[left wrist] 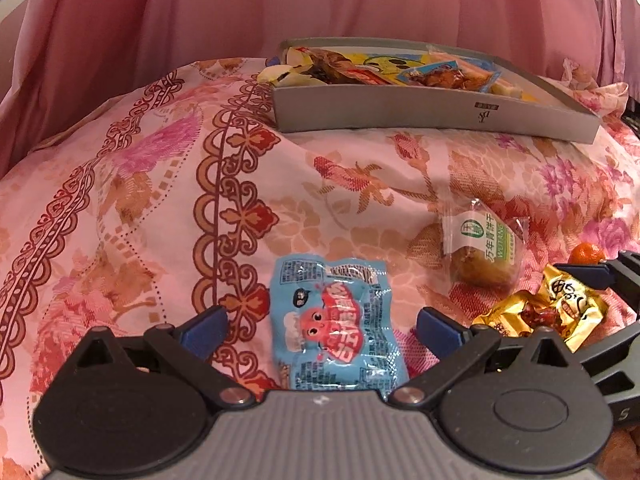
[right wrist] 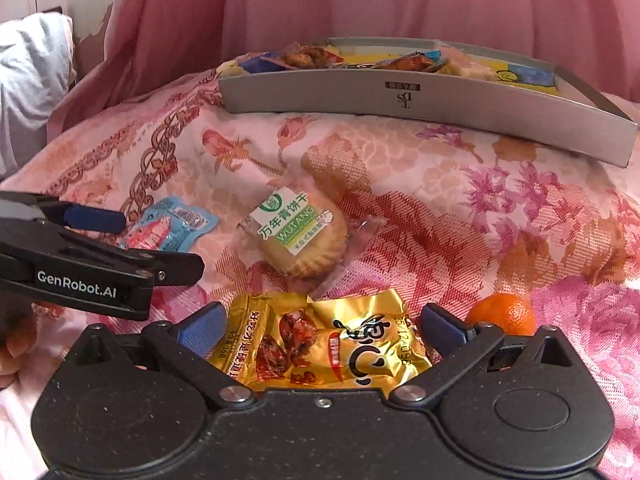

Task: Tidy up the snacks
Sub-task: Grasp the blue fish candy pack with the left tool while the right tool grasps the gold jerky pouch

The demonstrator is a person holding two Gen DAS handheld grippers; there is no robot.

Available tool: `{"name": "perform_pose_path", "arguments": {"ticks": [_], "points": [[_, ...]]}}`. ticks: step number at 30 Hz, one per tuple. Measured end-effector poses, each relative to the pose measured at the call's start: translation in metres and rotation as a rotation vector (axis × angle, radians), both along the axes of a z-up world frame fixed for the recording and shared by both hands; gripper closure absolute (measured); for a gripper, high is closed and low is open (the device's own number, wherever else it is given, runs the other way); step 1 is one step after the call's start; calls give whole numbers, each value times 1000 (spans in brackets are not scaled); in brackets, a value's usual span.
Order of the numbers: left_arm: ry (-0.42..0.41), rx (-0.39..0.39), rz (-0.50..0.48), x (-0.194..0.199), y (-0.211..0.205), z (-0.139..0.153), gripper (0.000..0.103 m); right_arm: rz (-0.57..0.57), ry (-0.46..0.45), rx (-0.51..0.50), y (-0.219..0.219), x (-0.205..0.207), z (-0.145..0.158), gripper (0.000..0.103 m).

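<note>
A blue snack packet (left wrist: 336, 320) lies flat on the floral bedspread between the wide-apart fingers of my left gripper (left wrist: 320, 322), which is open. My right gripper (right wrist: 322, 328) is open too, its fingers on either side of a gold foil snack packet (right wrist: 320, 340). A wrapped round biscuit (right wrist: 300, 236) with a green label lies between the two packets, farther out. A grey cardboard box (right wrist: 400, 100) at the far side holds several snack packets. The blue packet (right wrist: 168, 230) and gold packet (left wrist: 552, 308) each show in the other wrist view.
A small orange mandarin (right wrist: 504, 314) lies just right of my right gripper. Pink curtains (left wrist: 320, 0) hang behind the box. A white pillow (right wrist: 28, 72) is at far left. The left gripper's black body (right wrist: 80, 260) reaches in from the left of the right wrist view.
</note>
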State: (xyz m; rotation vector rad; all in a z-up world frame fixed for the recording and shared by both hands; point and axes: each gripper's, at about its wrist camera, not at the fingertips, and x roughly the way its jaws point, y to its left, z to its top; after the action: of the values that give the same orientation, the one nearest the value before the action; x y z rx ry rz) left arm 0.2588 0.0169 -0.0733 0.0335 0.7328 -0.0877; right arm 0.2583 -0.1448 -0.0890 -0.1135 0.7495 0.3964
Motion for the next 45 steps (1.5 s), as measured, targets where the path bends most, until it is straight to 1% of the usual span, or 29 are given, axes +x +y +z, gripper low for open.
{"name": "perform_pose_path", "arguments": {"ticks": [4,7,9,11,14,15,17,22,25,26,30,35,38,40,45], "points": [[-12,0,2,-2,0,-2,3,-3,-28,-21,4,-5,-2,1],[-17,-11,11,-3,3,-1,9,-1,-32,-17,3,-8,-1,1],[-18,-11,5,-4,2,0,16,1,-34,-18,4,-9,-1,4],[-18,5,-14,-5,-1,1,27,0,-30,-12,5,-12,0,6],[-18,21,-28,-7,-6,1,36,-7,-35,-2,3,-17,-1,8],[-16,19,-27,-7,-7,1,36,-9,-39,1,3,-20,-1,9],[-10,7,-19,-8,-7,2,37,-20,-47,13,1,-27,1,14],[20,-5,-26,-17,-10,6,38,-35,-52,33,-4,-43,5,20],[33,-15,-41,-27,-12,8,38,-63,-55,51,-9,-54,7,30],[37,-21,-43,-30,-13,8,38,-74,-53,62,-11,-57,7,37],[43,-33,-46,-45,-16,7,38,-109,-61,83,-17,-69,9,46],[42,-57,-35,-61,-21,7,38,-121,-59,103,-19,-80,13,50],[50,-44,-49,-65,-23,7,38,-124,-47,115,-21,-90,16,52],[59,-51,-55,-68,-22,10,38,-127,-35,125,-23,-99,18,52],[73,-54,-50,-71,-23,12,38,-119,-63,85,-21,-114,22,52]]}}
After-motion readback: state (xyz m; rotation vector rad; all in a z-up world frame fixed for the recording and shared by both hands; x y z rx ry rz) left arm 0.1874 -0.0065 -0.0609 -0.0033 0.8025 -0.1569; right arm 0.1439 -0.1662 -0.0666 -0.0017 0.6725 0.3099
